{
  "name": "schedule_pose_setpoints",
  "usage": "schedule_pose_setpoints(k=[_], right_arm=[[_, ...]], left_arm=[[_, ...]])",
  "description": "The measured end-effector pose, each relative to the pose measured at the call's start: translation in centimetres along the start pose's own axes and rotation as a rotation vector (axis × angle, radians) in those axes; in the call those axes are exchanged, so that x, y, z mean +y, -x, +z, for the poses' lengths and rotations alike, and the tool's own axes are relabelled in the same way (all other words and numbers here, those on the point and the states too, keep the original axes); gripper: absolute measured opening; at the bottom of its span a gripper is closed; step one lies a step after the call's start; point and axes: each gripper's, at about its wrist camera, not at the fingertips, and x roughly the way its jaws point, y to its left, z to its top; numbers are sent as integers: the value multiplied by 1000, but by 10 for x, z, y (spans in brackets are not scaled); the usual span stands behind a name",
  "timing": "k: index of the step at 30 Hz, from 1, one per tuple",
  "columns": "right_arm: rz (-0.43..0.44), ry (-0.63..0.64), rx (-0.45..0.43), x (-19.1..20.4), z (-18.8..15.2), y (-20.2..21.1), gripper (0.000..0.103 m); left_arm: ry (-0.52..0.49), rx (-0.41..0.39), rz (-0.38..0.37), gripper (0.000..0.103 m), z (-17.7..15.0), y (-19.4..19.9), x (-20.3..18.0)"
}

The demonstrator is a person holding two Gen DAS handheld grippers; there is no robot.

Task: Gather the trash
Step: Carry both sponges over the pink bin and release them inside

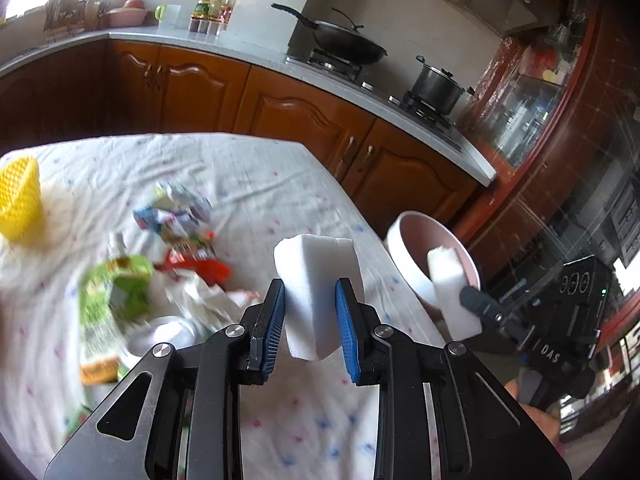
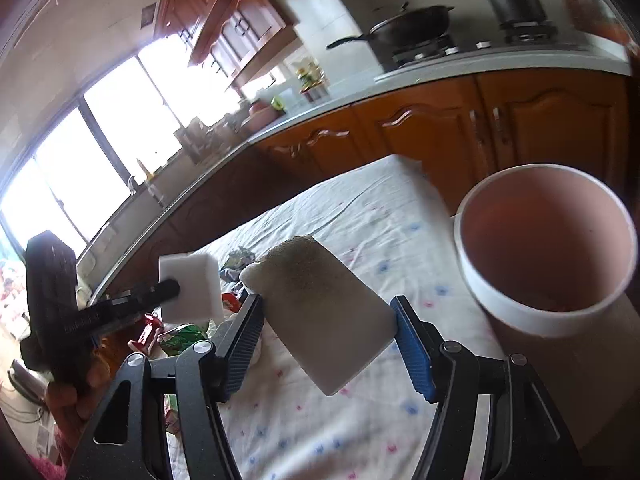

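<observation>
your left hand-held gripper [image 1: 311, 312] clamps a white sponge block [image 1: 316, 280] | right hand-held gripper [image 2: 326, 340] grips a speckled sponge [image 2: 324, 312] | pink bin [image 2: 548, 248] beside table [image 2: 360, 216] | blurred litter [image 1: 168, 248], probably wrappers

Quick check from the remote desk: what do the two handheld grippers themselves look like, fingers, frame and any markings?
Both match: the left gripper and right gripper have black angular metal linkage frames with triangular cut-outs and round silver pivot bolts. Their fingers carry ribbed blue pads on black backing. The right gripper's black boxy body bears white letters, apparently "DAS", and a small green light. No cables or sleeves show.
</observation>
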Motion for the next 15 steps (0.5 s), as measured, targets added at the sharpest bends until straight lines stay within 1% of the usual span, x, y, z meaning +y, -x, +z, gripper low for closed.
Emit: schedule_pose_setpoints(k=[6, 15], right_arm=[[-58, -1, -54, -5, -8, 22, 66], [-120, -18, -99, -21, -6, 40, 67]], left_arm=[[-6, 13, -20, 24, -12, -1, -15], [-44, 22, -47, 24, -11, -9, -42]])
